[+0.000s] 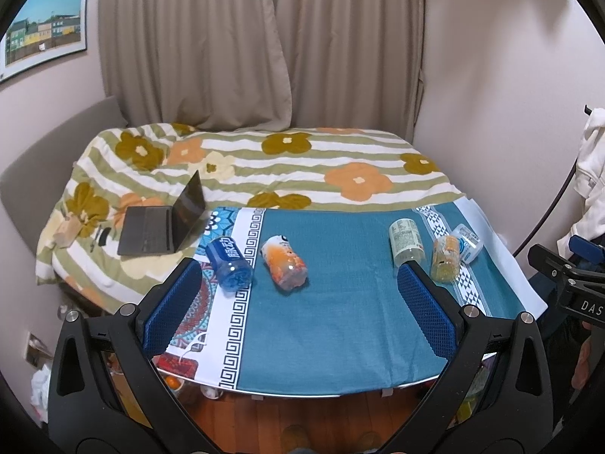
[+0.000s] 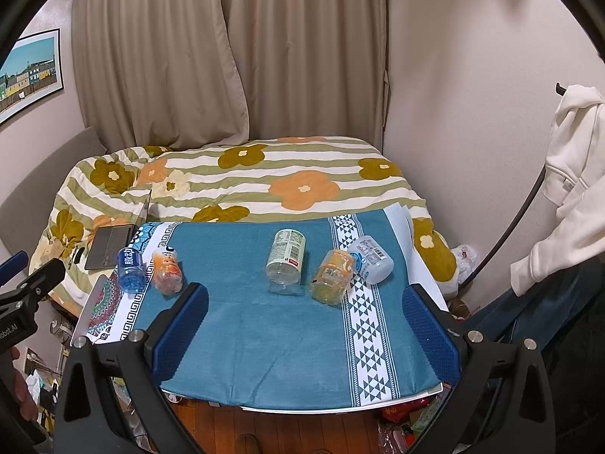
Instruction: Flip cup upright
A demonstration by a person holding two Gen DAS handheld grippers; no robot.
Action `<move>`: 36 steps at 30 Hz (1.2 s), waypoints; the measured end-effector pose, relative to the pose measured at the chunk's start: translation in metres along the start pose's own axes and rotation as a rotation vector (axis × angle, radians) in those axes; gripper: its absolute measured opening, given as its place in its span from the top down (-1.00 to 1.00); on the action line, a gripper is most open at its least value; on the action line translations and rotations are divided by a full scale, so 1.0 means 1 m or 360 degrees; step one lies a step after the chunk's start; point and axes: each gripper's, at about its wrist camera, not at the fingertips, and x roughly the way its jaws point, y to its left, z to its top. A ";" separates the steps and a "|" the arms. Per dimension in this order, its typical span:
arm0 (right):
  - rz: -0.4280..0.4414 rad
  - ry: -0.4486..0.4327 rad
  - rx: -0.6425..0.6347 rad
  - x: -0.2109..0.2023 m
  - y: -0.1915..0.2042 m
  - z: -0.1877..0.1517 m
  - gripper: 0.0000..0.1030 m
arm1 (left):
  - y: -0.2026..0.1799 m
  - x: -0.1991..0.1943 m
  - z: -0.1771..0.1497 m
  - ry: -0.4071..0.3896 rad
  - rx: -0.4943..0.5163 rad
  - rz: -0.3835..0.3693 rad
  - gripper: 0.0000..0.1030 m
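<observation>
An open laptop [image 1: 159, 227] sat on the flowered bedspread [image 1: 264, 166] at the far left, beside the worktop [image 1: 340, 321] under its teal cloth. On that cloth five cut bottle cups all lay on their sides: a blue cup [image 1: 228, 263] and an orange cup [image 1: 284, 266] close together at the left, then, well apart, a green-labelled clear cup [image 2: 286, 261], a yellow-orange cup [image 2: 332, 276] and a white-labelled clear cup [image 2: 370, 259] touching it at the right. The left gripper [image 1: 298, 287] and the right gripper [image 2: 306, 310] both hovered over the near edge, fingers spread wide and holding nothing.
</observation>
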 end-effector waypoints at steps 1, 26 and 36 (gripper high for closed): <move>0.0001 0.0000 0.0000 0.000 0.000 0.000 -0.99 | 0.000 0.000 0.000 0.0000 -0.0001 -0.0001 -1.00; -0.0054 0.0088 0.0186 0.026 -0.015 -0.007 -0.99 | 0.008 0.062 0.014 0.0169 0.0140 -0.0210 -1.00; -0.0018 0.0259 -0.0037 0.109 -0.081 0.004 -0.98 | -0.047 0.118 0.012 0.0350 0.0046 -0.0093 -1.00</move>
